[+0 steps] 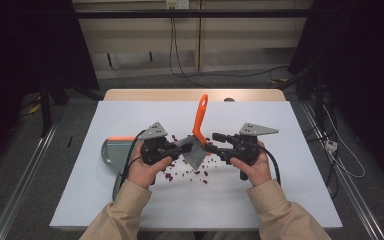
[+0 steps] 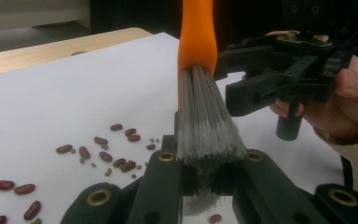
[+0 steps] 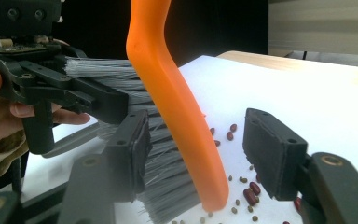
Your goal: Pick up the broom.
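Note:
A hand brush with an orange handle point(image 1: 200, 116) and grey bristles point(image 1: 194, 153) stands tilted over the white table mat, handle pointing up and away. My left gripper point(image 1: 182, 145) is shut on the bristles point(image 2: 207, 126), which are squeezed between its jaws point(image 2: 209, 164). My right gripper point(image 1: 211, 145) is open, its jaws standing either side of the orange back point(image 3: 177, 107); the right pad point(image 3: 272, 154) is clear of it. Red beans point(image 1: 190, 172) and small green ones point(image 3: 242, 205) lie scattered under the brush.
A grey dustpan point(image 1: 111, 153) with an orange edge lies on the mat left of my left hand. The mat's point(image 1: 280, 195) edges run along the wooden tabletop point(image 1: 180, 94). Dark curtains and cables are behind the table.

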{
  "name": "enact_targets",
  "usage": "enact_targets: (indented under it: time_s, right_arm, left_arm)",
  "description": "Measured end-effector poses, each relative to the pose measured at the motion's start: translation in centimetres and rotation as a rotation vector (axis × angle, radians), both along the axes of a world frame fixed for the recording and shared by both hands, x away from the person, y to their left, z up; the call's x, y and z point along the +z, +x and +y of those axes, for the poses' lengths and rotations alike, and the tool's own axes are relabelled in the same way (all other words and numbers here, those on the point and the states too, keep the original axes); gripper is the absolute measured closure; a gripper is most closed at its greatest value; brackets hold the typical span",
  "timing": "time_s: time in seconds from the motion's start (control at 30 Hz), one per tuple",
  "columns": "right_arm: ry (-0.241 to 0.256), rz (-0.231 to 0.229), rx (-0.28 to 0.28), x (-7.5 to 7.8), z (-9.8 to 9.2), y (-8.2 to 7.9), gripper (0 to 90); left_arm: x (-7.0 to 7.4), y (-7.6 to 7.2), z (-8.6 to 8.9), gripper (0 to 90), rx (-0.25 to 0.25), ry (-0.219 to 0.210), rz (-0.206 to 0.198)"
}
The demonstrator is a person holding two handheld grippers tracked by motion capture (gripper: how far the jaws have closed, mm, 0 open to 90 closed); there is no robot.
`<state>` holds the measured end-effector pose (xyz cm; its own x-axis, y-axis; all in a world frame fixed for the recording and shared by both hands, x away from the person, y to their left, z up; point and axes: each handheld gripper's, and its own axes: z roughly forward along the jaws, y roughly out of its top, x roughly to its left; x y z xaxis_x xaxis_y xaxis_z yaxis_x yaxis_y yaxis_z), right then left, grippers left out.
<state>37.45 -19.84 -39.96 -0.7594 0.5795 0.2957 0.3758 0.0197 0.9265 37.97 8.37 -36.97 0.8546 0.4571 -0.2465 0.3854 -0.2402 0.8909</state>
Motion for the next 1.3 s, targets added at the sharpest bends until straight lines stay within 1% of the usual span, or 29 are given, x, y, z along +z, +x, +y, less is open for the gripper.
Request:
enact_targets:
  time_s: [0.07,0.13,0.2,0.23,0.27,0.33,0.4,0.47,0.53,0.57,0.6,0.63,0.67,0.73,0.77,0.8,0.83,0.87,0.9,0.93,1.0,1.03,1.07,1.13,1.17,1.2,1.27,1.3]
  right_arm:
    - [0.01,0.003,0.018,0.0,0.1,0.0,43.2]
    - [0.009,0.01,0.04,-0.1,0.2,0.0,43.6]
    - [0.008,0.014,0.054,-0.2,0.4,0.0,43.5]
    - [0.006,0.017,0.06,-0.3,0.4,0.1,42.6]
    - [0.015,0.024,0.07,-0.3,0.4,0.1,42.4]
    - [0.018,0.026,0.08,-0.3,0.5,0.1,40.9]
    - [0.028,0.03,0.105,-0.4,0.4,0.2,39.7]
    - [0.032,0.024,0.131,-0.5,0.4,0.3,40.4]
    - [0.031,0.028,0.16,-0.6,0.5,0.3,47.7]
    - [0.019,0.026,0.162,-0.5,0.5,0.2,50.6]
    - [-0.013,0.044,0.172,-0.5,0.5,0.1,60.5]
    - [-0.052,0.062,0.2,-0.3,0.4,0.0,67.1]
    - [-0.06,0.072,0.216,-0.1,0.4,-0.1,69.3]
    - [-0.106,0.06,0.204,0.3,0.7,-0.4,69.9]
    - [-0.116,0.057,0.195,0.5,0.7,-0.5,70.0]
    - [-0.118,0.061,0.192,0.7,0.7,-0.5,70.1]
    - [-0.125,0.067,0.185,0.8,0.6,-0.5,70.1]
    - [-0.132,0.07,0.172,1.0,0.4,-0.5,70.2]
    - [-0.14,0.072,0.159,1.1,0.2,-0.5,70.2]
    - [-0.15,0.077,0.144,1.1,-0.1,-0.5,70.3]
    - [-0.152,0.095,0.12,1.2,-0.7,-0.3,70.3]
    - [-0.154,0.106,0.102,1.3,-1.0,-0.3,70.3]
    - [-0.17,0.107,0.073,1.4,-1.2,-0.2,70.3]
    - [-0.187,0.12,0.025,1.7,-1.8,-0.1,70.3]
    - [-0.214,0.118,-0.007,1.9,-2.1,-0.1,70.3]
    - [-0.236,0.113,-0.026,2.1,-2.5,0.0,70.3]
    - [-0.25,0.129,-0.064,2.4,-3.2,0.1,70.3]
    - [-0.258,0.128,-0.081,2.5,-3.6,0.1,70.3]
  left_arm:
    - [0.0,0.0,-0.2,84.2,-0.02,-0.007,0.001]
    - [0.0,-0.1,-0.3,84.2,-0.04,-0.019,0.007]
    - [0.0,-0.1,-0.4,84.2,-0.062,-0.024,0.004]
    - [0.0,-0.1,-0.5,84.2,-0.071,-0.022,-0.001]
    - [0.0,-0.1,-0.5,84.2,-0.079,-0.025,-0.001]
    - [-0.1,0.0,-0.6,84.2,-0.095,-0.038,0.001]
    - [-0.1,0.1,-0.6,84.2,-0.117,-0.047,0.0]
    - [-0.1,0.2,-0.7,84.3,-0.132,-0.046,-0.005]
    - [-0.2,0.2,-0.8,84.3,-0.132,-0.041,-0.015]
    - [-0.2,0.3,-0.7,84.2,-0.126,-0.055,-0.012]
    - [-0.1,0.4,-0.5,83.8,-0.116,-0.059,-0.011]
    - [-0.1,0.5,-0.4,82.5,-0.101,-0.072,-0.013]
    - [-0.1,0.6,-0.2,80.0,-0.09,-0.079,-0.015]
    - [-0.1,0.7,-0.2,77.1,-0.08,-0.078,-0.019]
    - [-0.1,0.7,-0.1,72.9,-0.062,-0.075,-0.018]
    - [-0.1,0.8,0.0,67.7,-0.053,-0.071,-0.02]
    - [-0.1,0.9,0.1,67.2,-0.042,-0.062,-0.026]
    - [-0.1,0.9,0.2,64.1,-0.024,-0.052,-0.031]
    - [-0.1,1.0,0.4,59.7,-0.016,-0.051,-0.033]
    - [-0.1,1.0,0.6,57.6,-0.003,-0.046,-0.032]
    - [0.0,1.0,0.8,51.0,0.032,-0.016,-0.047]
    - [0.0,1.1,0.9,49.5,0.036,-0.008,-0.051]
    - [0.0,1.1,1.1,47.4,0.045,0.005,-0.058]
    - [0.0,1.1,1.2,38.7,0.066,0.034,-0.073]
    - [0.0,1.1,1.3,36.3,0.073,0.039,-0.079]
    - [0.0,1.1,1.4,34.3,0.08,0.041,-0.08]
    - [0.1,1.2,1.6,31.0,0.087,0.047,-0.089]
    - [0.1,1.2,1.7,29.4,0.094,0.049,-0.09]
